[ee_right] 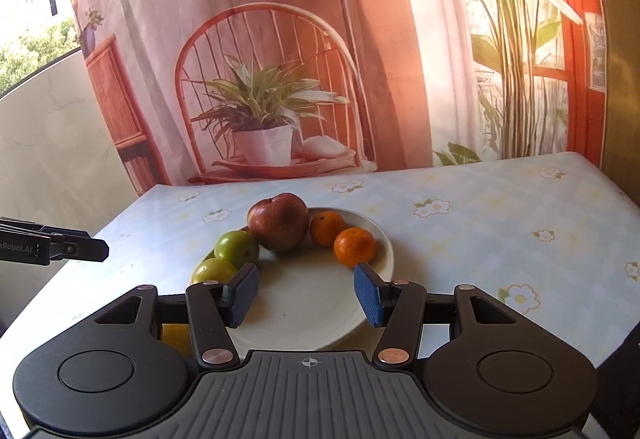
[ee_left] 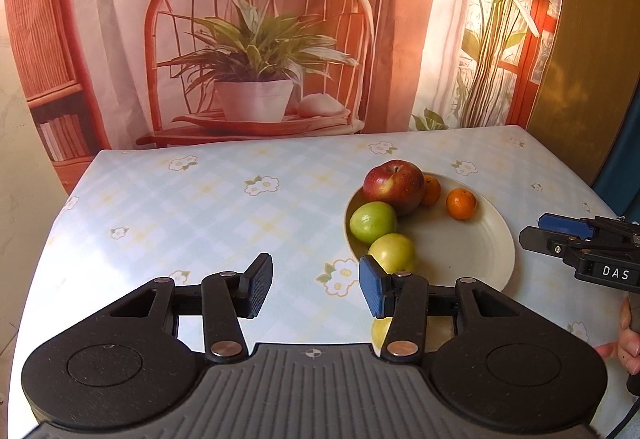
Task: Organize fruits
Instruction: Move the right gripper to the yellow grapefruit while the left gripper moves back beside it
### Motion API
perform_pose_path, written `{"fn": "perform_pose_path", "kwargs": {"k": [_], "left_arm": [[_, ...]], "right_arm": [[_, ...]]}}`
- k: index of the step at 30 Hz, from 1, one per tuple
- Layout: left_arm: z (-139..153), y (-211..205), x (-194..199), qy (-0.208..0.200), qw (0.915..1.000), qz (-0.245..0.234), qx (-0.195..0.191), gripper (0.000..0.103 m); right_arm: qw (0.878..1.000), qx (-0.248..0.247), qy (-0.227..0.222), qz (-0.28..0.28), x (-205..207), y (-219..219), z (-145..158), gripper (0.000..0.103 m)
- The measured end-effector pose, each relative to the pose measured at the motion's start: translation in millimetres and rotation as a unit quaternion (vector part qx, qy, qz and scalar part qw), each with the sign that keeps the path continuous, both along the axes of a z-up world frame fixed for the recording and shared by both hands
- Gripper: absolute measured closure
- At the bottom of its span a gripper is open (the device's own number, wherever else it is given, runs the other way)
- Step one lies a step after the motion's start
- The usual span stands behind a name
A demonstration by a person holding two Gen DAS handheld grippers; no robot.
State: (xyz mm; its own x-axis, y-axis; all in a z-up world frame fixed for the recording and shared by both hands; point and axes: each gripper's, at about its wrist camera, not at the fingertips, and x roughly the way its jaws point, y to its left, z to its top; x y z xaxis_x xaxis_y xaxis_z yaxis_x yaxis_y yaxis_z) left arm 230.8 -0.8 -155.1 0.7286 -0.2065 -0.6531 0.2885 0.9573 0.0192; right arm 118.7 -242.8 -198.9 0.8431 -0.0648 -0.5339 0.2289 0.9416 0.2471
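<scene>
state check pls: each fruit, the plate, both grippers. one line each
Round cream ceramic plate: on the floral tablecloth, holding fruit.
Large red apple: upright, at the plate's far rim.
Two green apples: on the plate's left edge, side by side.
Two small orange mandarins: on the plate, right of the red apple.
Left gripper: open, empty.
Right gripper: open, empty, above the plate.

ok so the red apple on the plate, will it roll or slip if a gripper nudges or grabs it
The red apple looks round and glossy, so it may slip between narrow pads. It leans against a green fruit and an orange, so a nudge would probably shift them too. It is the biggest fruit on the plate, likely the heaviest.
</scene>
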Motion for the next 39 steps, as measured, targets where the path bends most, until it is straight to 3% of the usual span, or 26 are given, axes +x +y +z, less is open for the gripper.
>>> {"fn": "perform_pose_path", "kwargs": {"k": [4,14,24,39], "left_arm": [[-0.4,12.3,-25.8,-0.015,0.9998,-0.003,-0.012,0.049],[-19.1,28.0,-73.6,0.008,0.9969,0.025,-0.074,0.049],[-21.8,21.0,-96.8,-0.001,0.9982,0.026,-0.054,0.049],[-22.7,22.2,-105.2,0.012,0.997,0.038,-0.067,0.049]], "right_arm": [[1.0,0.015,-0.01,-0.01,-22.7,18.2,-4.9,0.053],[0.999,0.014,0.023,-0.019,-56.2,56.6,-11.8,0.053],[0.999,0.023,0.036,-0.001,-80.2,78.2,-10.1,0.051],[0.998,0.01,0.053,0.011,-92.5,86.9,-11.9,0.051]]}}
